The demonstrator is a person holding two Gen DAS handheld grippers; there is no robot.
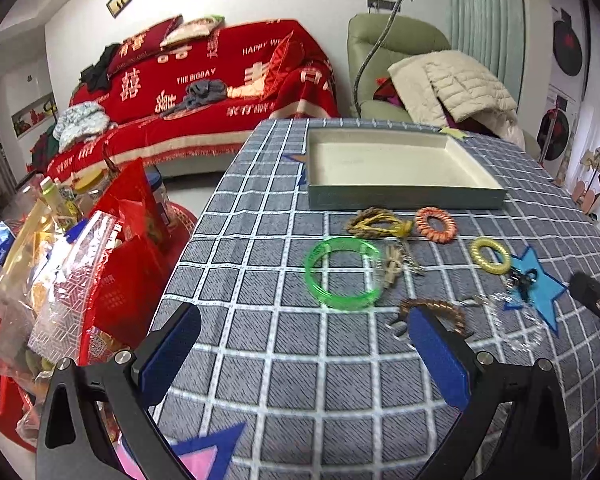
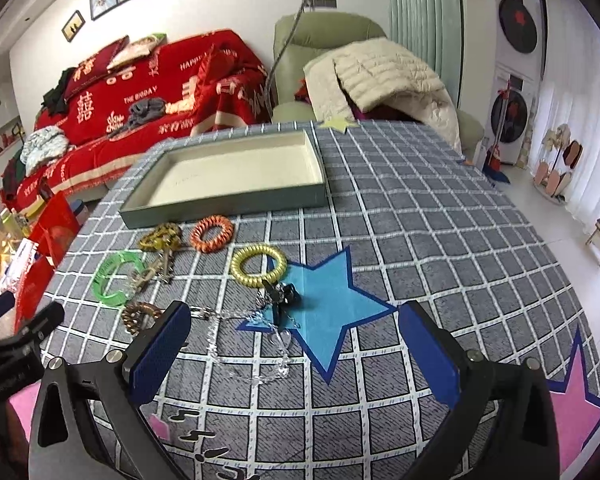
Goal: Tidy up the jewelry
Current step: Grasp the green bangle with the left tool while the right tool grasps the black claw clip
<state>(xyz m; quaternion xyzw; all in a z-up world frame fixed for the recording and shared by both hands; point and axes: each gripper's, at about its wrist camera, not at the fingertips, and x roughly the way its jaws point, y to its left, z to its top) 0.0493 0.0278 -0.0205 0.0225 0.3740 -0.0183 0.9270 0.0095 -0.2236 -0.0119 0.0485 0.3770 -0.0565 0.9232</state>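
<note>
An empty shallow box (image 1: pixel 396 164) (image 2: pixel 236 176) sits at the far side of the checked tablecloth. In front of it lie a green bangle (image 1: pixel 342 272) (image 2: pixel 118 278), an orange coil ring (image 1: pixel 436 224) (image 2: pixel 212 233), a yellow coil ring (image 1: pixel 490 255) (image 2: pixel 258 266), a yellow-brown knot piece (image 1: pixel 376 222) (image 2: pixel 160 238), a brown twisted ring (image 1: pixel 440 312) (image 2: pixel 138 316), a clear chain (image 2: pixel 252 356) and a black clip (image 2: pixel 282 296). My left gripper (image 1: pixel 304 356) is open and empty, near the brown ring. My right gripper (image 2: pixel 296 352) is open and empty over the clear chain.
Red snack bags and bottles (image 1: pixel 80 264) crowd a low table left of the cloth's edge. A red sofa (image 1: pixel 204 92) and a green armchair with a white jacket (image 1: pixel 440 76) stand behind the table. Blue and pink star patches (image 2: pixel 332 300) mark the cloth.
</note>
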